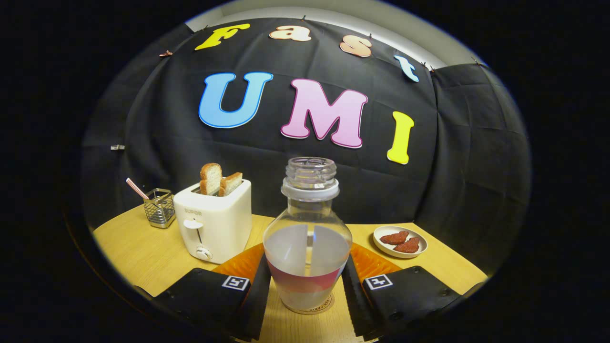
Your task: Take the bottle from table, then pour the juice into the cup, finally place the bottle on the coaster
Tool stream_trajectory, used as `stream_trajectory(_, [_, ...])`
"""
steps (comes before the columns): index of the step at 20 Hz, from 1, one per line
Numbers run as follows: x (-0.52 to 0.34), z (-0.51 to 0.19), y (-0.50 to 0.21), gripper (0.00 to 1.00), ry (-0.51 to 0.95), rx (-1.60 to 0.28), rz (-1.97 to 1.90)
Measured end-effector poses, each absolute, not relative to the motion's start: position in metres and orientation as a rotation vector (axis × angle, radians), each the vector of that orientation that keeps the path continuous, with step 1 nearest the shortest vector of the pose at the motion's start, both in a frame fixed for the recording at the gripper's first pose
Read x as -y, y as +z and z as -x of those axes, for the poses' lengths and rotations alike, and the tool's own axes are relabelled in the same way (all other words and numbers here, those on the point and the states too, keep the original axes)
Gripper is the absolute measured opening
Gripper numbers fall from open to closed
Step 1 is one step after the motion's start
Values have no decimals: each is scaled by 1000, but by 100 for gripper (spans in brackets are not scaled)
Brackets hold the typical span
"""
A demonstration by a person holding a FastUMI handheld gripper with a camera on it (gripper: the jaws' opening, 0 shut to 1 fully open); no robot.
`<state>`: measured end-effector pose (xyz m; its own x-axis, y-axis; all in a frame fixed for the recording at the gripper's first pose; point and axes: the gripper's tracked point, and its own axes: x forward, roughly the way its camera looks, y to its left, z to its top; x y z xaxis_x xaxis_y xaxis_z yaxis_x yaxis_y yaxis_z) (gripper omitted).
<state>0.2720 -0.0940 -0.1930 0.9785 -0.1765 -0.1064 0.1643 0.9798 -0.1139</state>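
Bottle [307,238] upright on the coaster [314,310], between the tool's [307,286] fingers, both seemingly pressed to its sides.

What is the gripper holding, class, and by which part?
The gripper holds the uncapped bottle. Its two fingers press on opposite sides of the lower body, at the label band. The bottle's base sits over a round coaster on the table.

Fisheye camera riding on the gripper [307,281], low over the table [143,252], facing forward, close to the bottle [307,238], toaster [214,221] and cloth wall beyond.
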Motion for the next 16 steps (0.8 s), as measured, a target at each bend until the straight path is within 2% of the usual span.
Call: stream_trajectory(16, [126, -307, -257, 75, -214, -211, 26])
